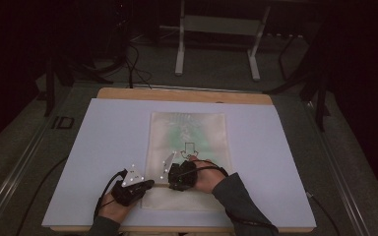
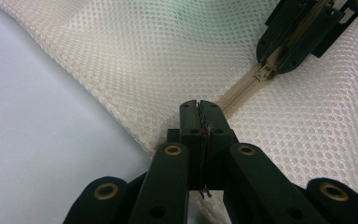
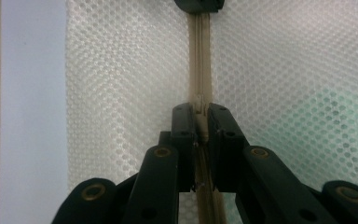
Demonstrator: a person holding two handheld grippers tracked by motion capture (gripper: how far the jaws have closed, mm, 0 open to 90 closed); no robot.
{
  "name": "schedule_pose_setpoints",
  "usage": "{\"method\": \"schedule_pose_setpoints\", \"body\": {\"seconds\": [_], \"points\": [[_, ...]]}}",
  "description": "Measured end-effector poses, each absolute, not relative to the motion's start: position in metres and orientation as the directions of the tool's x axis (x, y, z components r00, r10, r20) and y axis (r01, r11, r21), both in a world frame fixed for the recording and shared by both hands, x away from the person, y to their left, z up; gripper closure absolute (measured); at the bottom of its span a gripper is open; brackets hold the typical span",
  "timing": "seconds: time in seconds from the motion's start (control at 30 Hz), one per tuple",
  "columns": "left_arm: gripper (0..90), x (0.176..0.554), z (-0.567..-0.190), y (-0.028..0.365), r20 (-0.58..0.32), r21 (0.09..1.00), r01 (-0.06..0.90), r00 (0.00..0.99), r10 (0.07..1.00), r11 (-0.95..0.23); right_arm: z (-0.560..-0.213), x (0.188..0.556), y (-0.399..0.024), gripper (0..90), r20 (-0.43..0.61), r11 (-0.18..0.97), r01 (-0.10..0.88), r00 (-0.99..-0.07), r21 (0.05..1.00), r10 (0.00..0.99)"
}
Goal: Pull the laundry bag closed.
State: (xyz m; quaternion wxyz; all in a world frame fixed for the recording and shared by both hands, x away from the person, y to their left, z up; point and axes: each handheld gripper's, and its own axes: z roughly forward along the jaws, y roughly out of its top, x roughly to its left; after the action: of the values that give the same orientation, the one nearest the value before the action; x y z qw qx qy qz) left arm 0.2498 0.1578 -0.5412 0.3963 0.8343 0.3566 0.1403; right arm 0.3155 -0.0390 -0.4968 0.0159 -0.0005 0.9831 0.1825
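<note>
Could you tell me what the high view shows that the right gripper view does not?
High view alone: the whole mesh bag lying flat on the white board, the green garment inside with its printed arrow, both hands, and the floor frame beyond. Right gripper view alone: the right tongs shut on the zipper pull, close up. Both share the bag, the board and the left tongs.

Mesh bag lies flat at centre of white board. Left gripper at the bag's 7 o'clock edge, right gripper on the bag near 6 o'clock. Grippers just beside each other. Wooden table edge at 12.
</note>
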Motion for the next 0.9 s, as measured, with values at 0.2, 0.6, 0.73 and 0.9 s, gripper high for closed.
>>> {"method": "schedule_pose_setpoints", "body": {"seconds": [0.2,0.6,0.73,0.9], "points": [[88.3,0.2496,-0.5412,0.1575,-0.048,0.762,0.483,0.706,0.706,-0.431,-0.4966,0.3158,-0.0406,82.1,-0.030,0.934,-0.007,-1.000,0.358,0.004],[88.2,0.2496,-0.5412,0.1576,-0.048,0.762,0.483,0.706,0.706,-0.432,-0.4952,0.3151,-0.0437,82.1,-0.033,0.938,-0.011,-0.999,0.347,0.001],[88.3,0.2496,-0.5412,0.1575,-0.048,0.762,0.483,0.706,0.706,-0.432,-0.4954,0.3155,-0.0451,82.1,-0.031,0.938,-0.012,-1.000,0.347,-0.001],[88.3,0.2496,-0.5412,0.1575,-0.048,0.762,0.483,0.706,0.706,-0.431,-0.4954,0.3152,-0.0454,82.1,-0.031,0.938,-0.012,-1.000,0.346,-0.001]]}}
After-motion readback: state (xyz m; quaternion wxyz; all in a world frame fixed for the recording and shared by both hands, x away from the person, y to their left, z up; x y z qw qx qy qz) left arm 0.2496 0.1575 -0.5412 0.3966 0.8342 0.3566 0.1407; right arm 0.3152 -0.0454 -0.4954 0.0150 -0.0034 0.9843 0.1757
